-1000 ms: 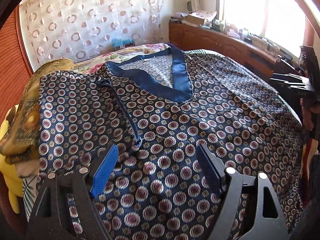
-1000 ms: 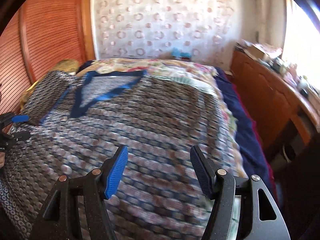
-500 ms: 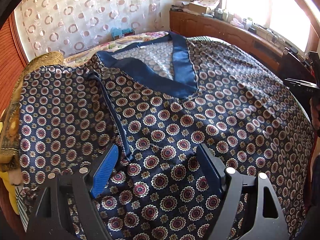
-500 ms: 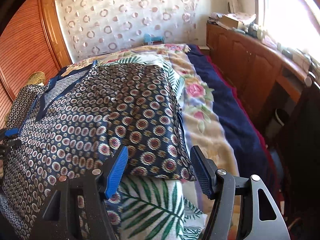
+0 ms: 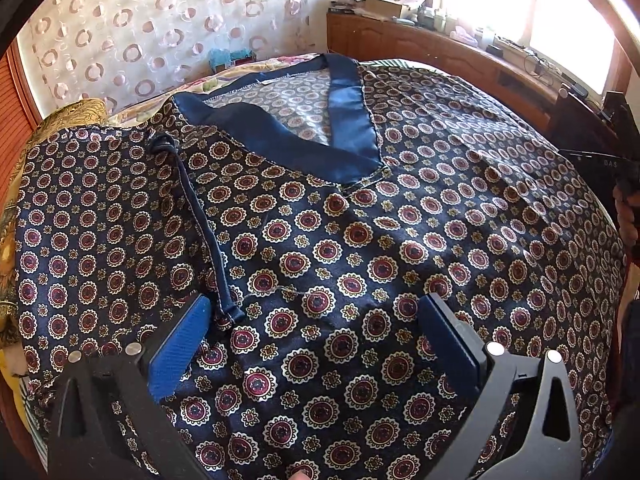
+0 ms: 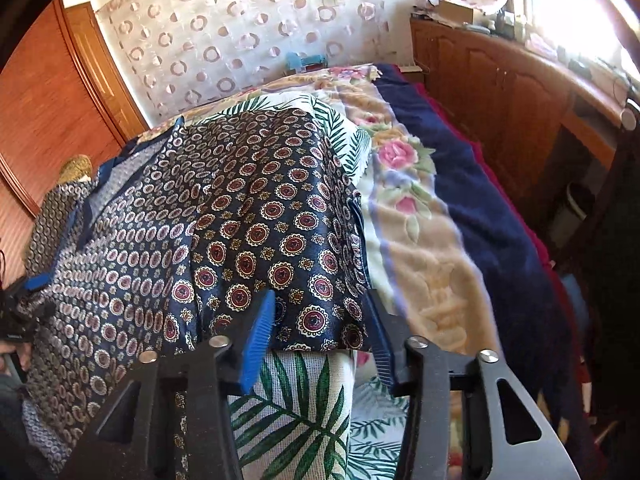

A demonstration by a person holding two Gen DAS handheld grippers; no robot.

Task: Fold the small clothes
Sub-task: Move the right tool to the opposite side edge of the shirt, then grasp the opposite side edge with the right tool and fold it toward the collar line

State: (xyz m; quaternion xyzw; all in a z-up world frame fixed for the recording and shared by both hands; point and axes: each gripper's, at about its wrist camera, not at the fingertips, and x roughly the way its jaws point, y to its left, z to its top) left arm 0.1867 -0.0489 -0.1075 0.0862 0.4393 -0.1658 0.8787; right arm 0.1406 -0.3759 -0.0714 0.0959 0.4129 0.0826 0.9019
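A navy patterned V-neck top [image 5: 360, 240] with red and cream medallions lies spread flat on the bed. Its left sleeve [image 5: 100, 220] is folded in over the body, with a blue hem strip [image 5: 204, 232] running down. My left gripper [image 5: 316, 320] is open, just above the cloth near the hem strip's lower end. In the right wrist view the top's right sleeve [image 6: 288, 248] lies on a leaf-print sheet [image 6: 304, 408]. My right gripper [image 6: 320, 312] is partly open, its fingers on either side of the sleeve's end.
A floral blanket [image 6: 416, 240] and a dark blue cover [image 6: 492, 208] lie right of the top. A wooden cabinet [image 6: 500, 80] runs along the window side. A yellow cloth pile [image 5: 60, 120] sits at the bed's left. The curtain [image 5: 160, 20] hangs behind.
My left gripper has moved closer over the top's chest. My right gripper has swung right to the sleeve's end, and its fingers have narrowed around it.
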